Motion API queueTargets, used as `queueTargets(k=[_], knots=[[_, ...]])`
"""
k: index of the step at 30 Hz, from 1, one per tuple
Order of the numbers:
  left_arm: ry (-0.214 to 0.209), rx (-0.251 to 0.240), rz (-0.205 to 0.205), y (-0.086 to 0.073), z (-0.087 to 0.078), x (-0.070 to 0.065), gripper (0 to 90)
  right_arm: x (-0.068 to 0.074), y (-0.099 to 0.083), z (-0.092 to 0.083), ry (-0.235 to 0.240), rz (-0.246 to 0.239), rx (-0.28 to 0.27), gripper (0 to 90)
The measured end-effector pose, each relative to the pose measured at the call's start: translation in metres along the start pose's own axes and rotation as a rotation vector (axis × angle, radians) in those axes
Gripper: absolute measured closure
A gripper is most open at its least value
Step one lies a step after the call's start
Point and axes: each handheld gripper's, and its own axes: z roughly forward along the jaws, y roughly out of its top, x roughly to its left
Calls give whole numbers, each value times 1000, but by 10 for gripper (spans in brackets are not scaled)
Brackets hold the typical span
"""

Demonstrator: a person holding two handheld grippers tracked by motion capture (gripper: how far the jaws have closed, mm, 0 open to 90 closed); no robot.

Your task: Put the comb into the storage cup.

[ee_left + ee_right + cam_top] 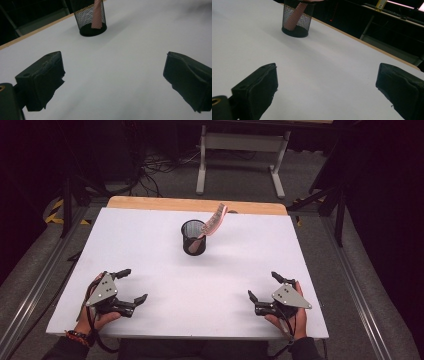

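While both grippers gape near front edge, mesh cup (193, 237) stands mid-table.

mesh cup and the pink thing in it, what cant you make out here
- Pink object: too small in the high view to identify; top cut off by the upper edge in both gripper views.
- Its lower end: veiled by the mesh cup wall.
- Cup's inside floor: hidden by its wall in every view.

Cup (91, 18) rim cut off by the left gripper view's top edge, pink comb (97, 15) cropped there too, comb (294, 15) top likewise lost in the right gripper view, its teeth too small to make out in the high view (215, 220), forearms cut at the bottom edge
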Motion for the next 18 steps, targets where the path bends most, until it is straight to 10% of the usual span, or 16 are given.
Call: queueTargets(k=[18], knots=[[3, -13, -7, 1, -4, 0, 42, 2, 3, -1, -27, 6, -17, 50]])
